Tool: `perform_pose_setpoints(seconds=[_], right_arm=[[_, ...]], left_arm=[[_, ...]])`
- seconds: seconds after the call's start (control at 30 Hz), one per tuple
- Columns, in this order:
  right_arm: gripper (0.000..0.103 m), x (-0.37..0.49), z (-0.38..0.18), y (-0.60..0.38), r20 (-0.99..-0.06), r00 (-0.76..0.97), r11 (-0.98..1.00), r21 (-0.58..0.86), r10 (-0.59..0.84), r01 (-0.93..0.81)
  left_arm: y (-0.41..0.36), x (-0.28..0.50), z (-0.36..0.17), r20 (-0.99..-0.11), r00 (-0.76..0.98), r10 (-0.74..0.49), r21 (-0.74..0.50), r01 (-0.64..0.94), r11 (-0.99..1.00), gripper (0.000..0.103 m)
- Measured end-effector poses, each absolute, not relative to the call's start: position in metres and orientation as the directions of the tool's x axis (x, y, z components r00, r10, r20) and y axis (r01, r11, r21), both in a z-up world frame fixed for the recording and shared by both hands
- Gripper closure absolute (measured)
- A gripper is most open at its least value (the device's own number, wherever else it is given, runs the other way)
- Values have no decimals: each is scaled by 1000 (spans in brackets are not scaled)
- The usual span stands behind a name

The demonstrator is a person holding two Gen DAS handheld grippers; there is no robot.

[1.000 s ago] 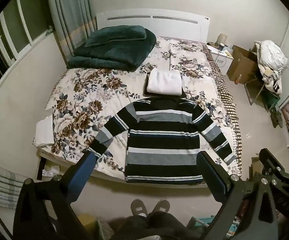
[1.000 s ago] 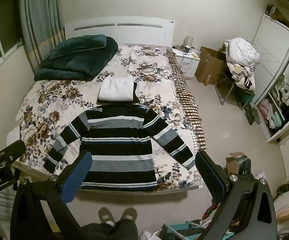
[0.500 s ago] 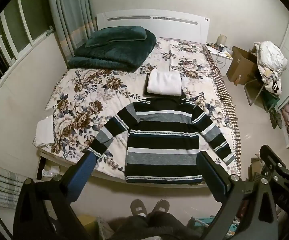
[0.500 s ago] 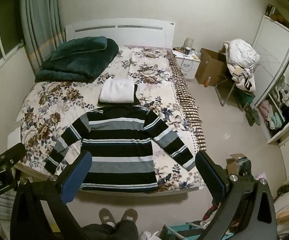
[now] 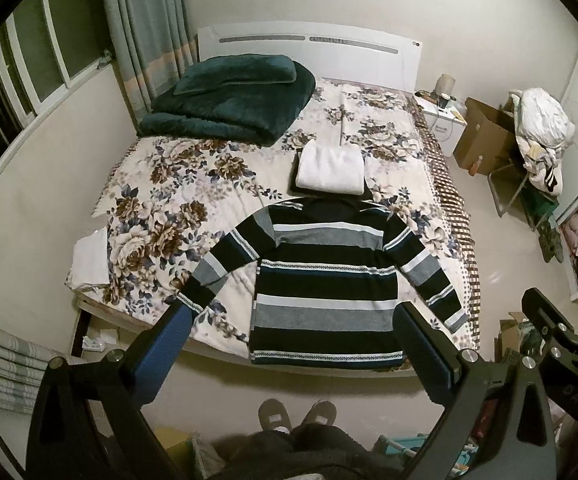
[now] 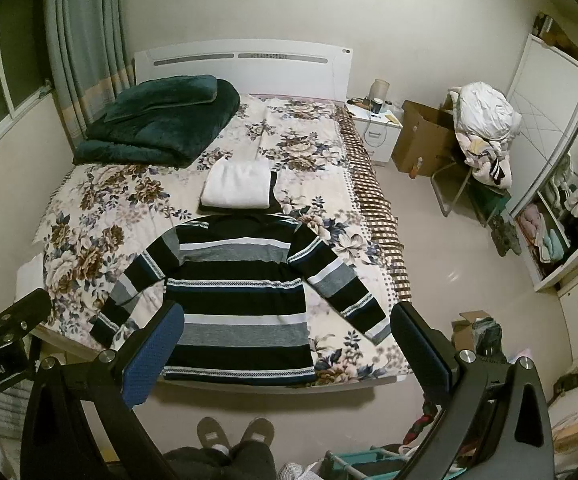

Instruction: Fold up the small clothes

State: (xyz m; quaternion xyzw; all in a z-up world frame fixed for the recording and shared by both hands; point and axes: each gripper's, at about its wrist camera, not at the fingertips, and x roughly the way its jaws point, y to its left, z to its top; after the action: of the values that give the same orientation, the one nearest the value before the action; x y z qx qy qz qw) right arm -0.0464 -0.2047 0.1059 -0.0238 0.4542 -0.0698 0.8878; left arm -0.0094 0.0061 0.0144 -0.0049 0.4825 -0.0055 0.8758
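A black, grey and white striped sweater (image 5: 325, 280) (image 6: 241, 296) lies flat near the foot of the floral bed (image 5: 177, 200) (image 6: 89, 216), both sleeves spread outward. Just beyond its collar sits a folded white garment (image 5: 331, 170) (image 6: 238, 186) on top of a dark one. My left gripper (image 5: 295, 328) hangs open high above the bed's foot, nothing between its fingers. My right gripper (image 6: 287, 328) is open too, held beside it at the same height. Neither touches the sweater.
A folded dark green blanket (image 5: 229, 100) (image 6: 157, 120) lies at the head of the bed. A nightstand (image 6: 375, 132), cardboard box (image 6: 421, 140) and chair piled with laundry (image 6: 485, 128) stand to the right. The person's slippered feet (image 5: 297, 416) are at the bed's foot.
Both views have drifted slightly; the bed and sweater sit a little lower in frame. The grippers stay open and the sweater has not moved.
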Motion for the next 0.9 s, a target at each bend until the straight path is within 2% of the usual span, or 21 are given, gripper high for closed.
perform_pose_setpoints(seconds=[0.9], right_arm=[[0, -56, 122, -200, -794, 592, 990, -98, -140, 102]], left_arm=[[12, -11, 24, -836, 549, -16, -23, -5, 1000, 0]])
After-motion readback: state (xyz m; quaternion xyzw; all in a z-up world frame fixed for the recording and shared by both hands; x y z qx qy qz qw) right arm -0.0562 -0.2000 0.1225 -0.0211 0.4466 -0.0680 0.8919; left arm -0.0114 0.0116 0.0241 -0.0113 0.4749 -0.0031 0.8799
